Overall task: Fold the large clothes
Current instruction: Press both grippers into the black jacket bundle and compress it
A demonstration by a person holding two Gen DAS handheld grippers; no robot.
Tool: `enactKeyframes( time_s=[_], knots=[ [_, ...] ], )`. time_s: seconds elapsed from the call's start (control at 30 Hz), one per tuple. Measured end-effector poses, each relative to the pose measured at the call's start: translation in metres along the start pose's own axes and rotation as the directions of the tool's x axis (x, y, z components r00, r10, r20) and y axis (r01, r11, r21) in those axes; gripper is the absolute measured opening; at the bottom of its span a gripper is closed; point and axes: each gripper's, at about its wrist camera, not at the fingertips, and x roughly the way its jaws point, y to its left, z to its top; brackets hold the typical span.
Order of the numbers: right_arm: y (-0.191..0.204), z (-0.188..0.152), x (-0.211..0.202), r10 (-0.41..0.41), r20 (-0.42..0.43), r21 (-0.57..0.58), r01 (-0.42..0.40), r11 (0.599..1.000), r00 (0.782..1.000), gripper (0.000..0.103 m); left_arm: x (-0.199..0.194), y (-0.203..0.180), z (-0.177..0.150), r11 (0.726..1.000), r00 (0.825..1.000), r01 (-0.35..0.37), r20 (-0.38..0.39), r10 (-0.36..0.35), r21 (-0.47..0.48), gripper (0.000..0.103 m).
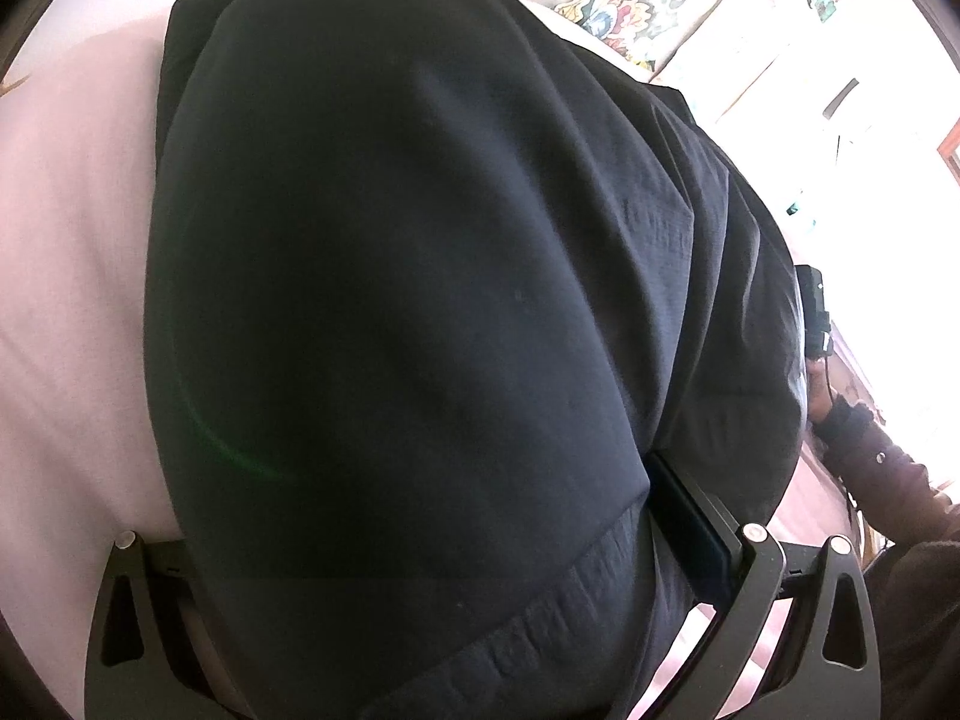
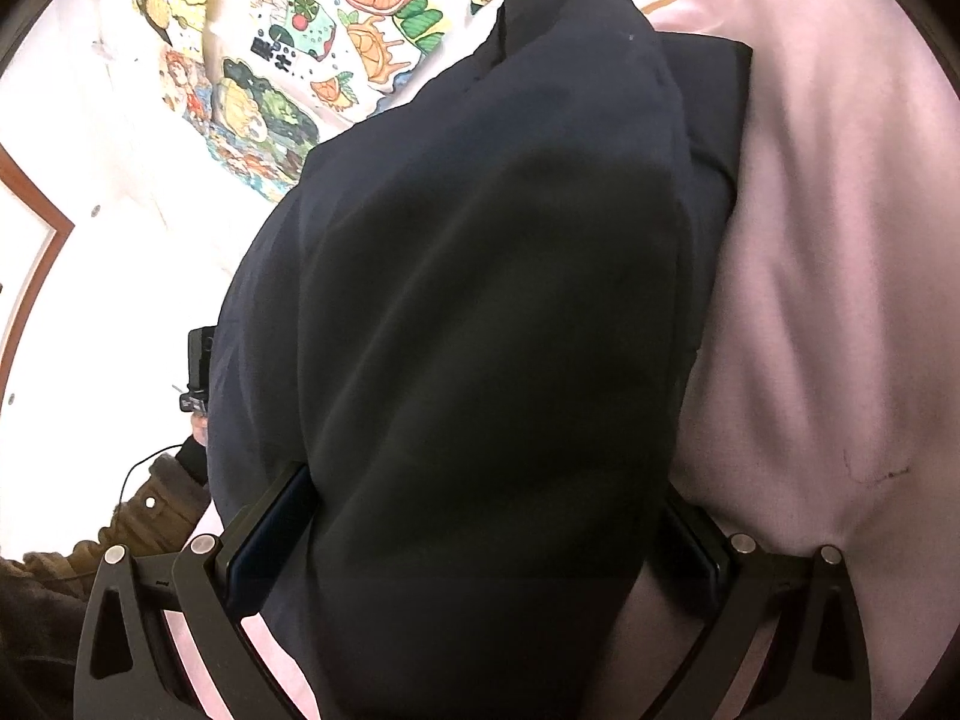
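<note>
A large black garment fills the left wrist view, lying over a pale pink sheet. It drapes over and between the fingers of my left gripper; only the right finger shows clearly, and the jaws stand wide with cloth bunched between them. In the right wrist view the same black garment hangs between the two fingers of my right gripper, with both pads pressed against a thick fold of it. The other gripper's body shows at each view's edge.
The pink sheet covers the bed to one side. A colourful cartoon-print fabric lies at the far end, also in the left wrist view. The person's brown sleeve shows at the edge. Bright white floor lies beyond.
</note>
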Motion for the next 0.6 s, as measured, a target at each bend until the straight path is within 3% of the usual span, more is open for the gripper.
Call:
enactKeyframes(
  time_s=[0.2, 0.5, 0.6],
  knots=[
    [0.001, -0.001, 0.001, -0.026, -0.003, 0.000, 0.026, 1.000, 1.000, 0.102, 0.001, -0.009, 0.000, 1.000, 1.000, -0.027, 0.013, 0.027, 0.000, 0.098],
    [0.003, -0.001, 0.000, -0.044, 0.010, 0.001, 0.044, 0.999, 0.999, 0.090, -0.010, -0.008, -0.004, 0.997, 0.995, -0.079, 0.052, 0.080, -0.025, 0.087],
    [0.003, 0.000, 0.001, -0.042, 0.007, 0.012, 0.042, 0.999, 0.999, 0.090, -0.003, -0.033, -0.009, 0.994, 0.992, -0.104, 0.063, 0.105, -0.031, 0.086]
  ],
)
